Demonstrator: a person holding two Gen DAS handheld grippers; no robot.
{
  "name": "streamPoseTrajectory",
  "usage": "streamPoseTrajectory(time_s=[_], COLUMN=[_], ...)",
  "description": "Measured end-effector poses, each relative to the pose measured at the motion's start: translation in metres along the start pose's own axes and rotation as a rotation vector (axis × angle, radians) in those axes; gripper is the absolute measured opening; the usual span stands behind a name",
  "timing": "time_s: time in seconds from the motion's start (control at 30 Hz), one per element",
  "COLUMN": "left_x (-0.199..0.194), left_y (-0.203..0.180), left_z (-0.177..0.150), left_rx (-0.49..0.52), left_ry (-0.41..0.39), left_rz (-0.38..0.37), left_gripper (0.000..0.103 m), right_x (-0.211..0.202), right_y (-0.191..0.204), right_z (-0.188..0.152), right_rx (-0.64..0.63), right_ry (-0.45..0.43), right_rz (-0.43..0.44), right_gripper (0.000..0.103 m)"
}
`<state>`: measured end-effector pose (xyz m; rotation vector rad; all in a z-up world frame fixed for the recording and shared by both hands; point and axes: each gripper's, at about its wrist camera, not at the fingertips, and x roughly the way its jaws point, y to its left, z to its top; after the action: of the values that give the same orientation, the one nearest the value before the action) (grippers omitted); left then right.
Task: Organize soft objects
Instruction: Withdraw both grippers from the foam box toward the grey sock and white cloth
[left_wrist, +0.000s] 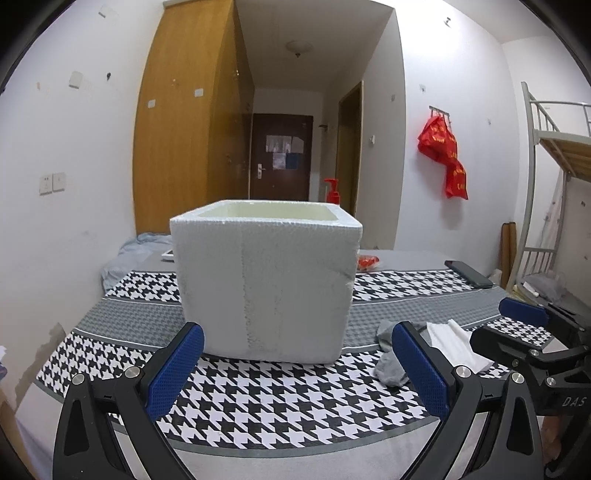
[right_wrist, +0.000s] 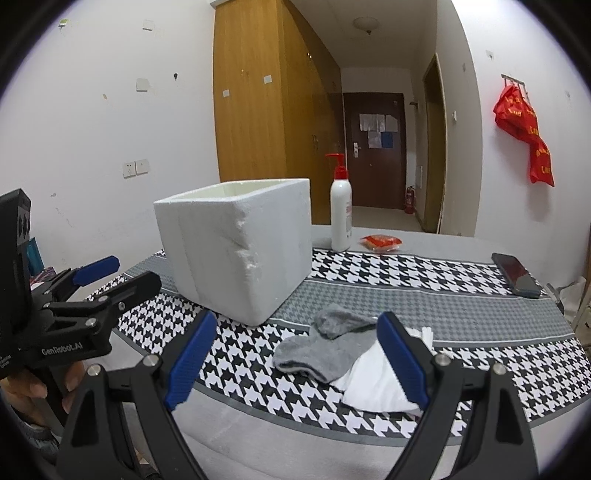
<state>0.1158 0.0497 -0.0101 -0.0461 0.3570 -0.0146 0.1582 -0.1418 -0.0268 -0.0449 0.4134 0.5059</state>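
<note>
Sock (right_wrist: 325, 347), grey, 1 seen, lies crumpled just right of box (right_wrist: 236, 251) front corner, overlapping white cloth (right_wrist: 376, 384) (1 seen, folded, partly under sock). Both limp, light, non-fragile by look; should bunch and drape when lifted. Best hold, my guess: pinch sock at raised upper fold, cloth at its thick folded edge, so pads get bulk not a single layer.
Box: foam, 1, open top, stiff but crumbly, corner already chipped; likely the bin.
R gripper (right_wrist: 295, 354) spread wide, nothing held, fingers straddling sock/cloth pile from near side. L gripper (left_wrist: 295, 365) also spread wide, nothing held, facing box front.
Beyond box: bottle (right_wrist: 340, 210) x1, red packet (right_wrist: 381, 242) x1. Far right of box: phone (right_wrist: 517, 275) x1.
</note>
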Motion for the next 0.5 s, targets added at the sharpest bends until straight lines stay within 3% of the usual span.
streamPoseTrajectory(time_s=[0.5], left_x=[0.028], left_y=[-0.040], left_z=[0.002], left_rx=[0.069], left_ry=[0.058], left_rz=[-0.109], left_gripper=[0.102], right_x=[-0.010], right_y=[-0.040], right_z=[-0.010], right_rx=[0.078], right_ry=[0.021], right_rz=[-0.105], right_gripper=[0.091])
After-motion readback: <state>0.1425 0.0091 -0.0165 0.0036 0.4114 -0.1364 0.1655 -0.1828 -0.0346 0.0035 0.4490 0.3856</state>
